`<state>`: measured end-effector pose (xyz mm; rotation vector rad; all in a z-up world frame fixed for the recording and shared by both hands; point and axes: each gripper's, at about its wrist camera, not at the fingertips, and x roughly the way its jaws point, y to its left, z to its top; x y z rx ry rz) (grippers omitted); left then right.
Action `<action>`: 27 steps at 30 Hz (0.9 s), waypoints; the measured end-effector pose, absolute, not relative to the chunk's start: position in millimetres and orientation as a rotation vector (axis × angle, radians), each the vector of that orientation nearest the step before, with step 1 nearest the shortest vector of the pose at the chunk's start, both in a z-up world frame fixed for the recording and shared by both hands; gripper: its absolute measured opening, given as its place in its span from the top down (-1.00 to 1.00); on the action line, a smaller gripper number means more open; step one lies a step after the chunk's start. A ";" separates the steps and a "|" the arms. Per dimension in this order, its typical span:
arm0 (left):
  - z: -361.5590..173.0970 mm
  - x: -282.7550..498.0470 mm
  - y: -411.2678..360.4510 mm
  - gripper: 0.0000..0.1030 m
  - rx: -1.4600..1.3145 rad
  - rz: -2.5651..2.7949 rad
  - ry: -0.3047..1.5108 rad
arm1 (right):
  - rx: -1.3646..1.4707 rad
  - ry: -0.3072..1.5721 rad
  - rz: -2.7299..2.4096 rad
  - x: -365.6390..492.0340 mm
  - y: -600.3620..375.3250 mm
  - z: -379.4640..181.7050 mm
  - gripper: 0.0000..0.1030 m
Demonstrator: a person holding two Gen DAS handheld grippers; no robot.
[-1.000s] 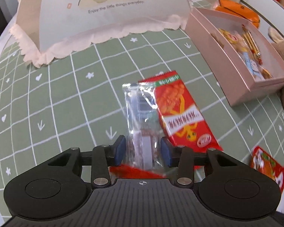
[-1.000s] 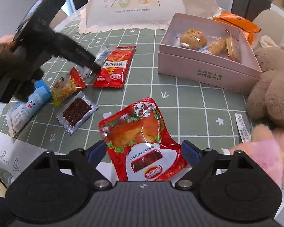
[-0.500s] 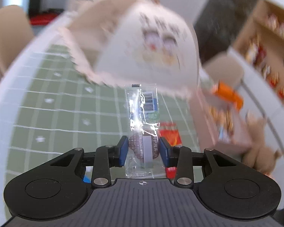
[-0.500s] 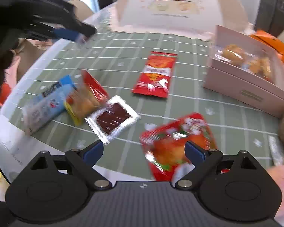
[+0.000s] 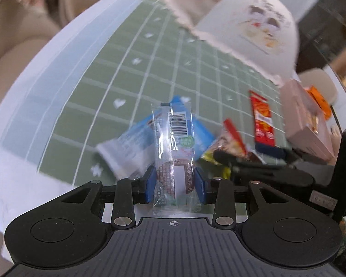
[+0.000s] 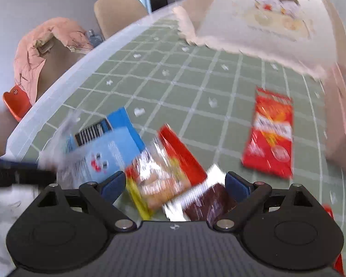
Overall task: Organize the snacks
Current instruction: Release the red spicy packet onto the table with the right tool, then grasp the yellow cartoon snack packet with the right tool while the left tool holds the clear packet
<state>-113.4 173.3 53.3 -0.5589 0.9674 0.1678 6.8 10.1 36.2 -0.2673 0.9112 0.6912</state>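
Note:
My left gripper (image 5: pixel 174 185) is shut on a clear-wrapped snack bar (image 5: pixel 173 147) and holds it upright above the table's near left edge. Under it lie a blue-and-white packet (image 5: pixel 131 143) and a red-and-yellow snack bag (image 5: pixel 230 138). My right gripper (image 6: pixel 175 185) is open and empty, low over the red-and-yellow snack bag (image 6: pixel 163 173) and a silver packet with a brown square (image 6: pixel 207 203). The blue-and-white packet (image 6: pixel 103 147) lies to its left. The right gripper also shows in the left wrist view (image 5: pixel 265 159).
A long red snack packet (image 6: pixel 269 133) lies further out on the green checked tablecloth (image 6: pixel 173 87). A mesh food cover (image 6: pixel 265 16) stands at the back. A pink box (image 5: pixel 304 120) of snacks stands to the right. A chair with a pink jacket (image 6: pixel 46 53) stands beyond the table's left edge.
My left gripper lifted the clear snack bar off the table and swung left, over the blue packet. My right gripper moved left from the large red pouch to the bag and silver packet.

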 end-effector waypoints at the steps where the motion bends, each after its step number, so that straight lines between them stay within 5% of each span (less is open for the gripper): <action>1: 52.1 -111.9 172.8 0.22 -0.562 0.168 0.970 | -0.287 0.913 0.699 8.7 14.0 34.2 -0.81; 23: 22.3 -84.3 88.9 0.21 -0.347 -0.038 1.097 | -0.147 0.971 0.551 -5.0 -89.8 51.7 -0.81; 25: 21.7 -83.0 87.1 0.21 -0.326 -0.042 1.095 | -0.139 0.982 0.559 0.1 -85.0 48.9 -0.70; 27: 22.1 -84.1 85.5 0.21 -0.316 -0.040 1.093 | -0.152 0.995 0.576 2.8 -75.9 45.3 -0.34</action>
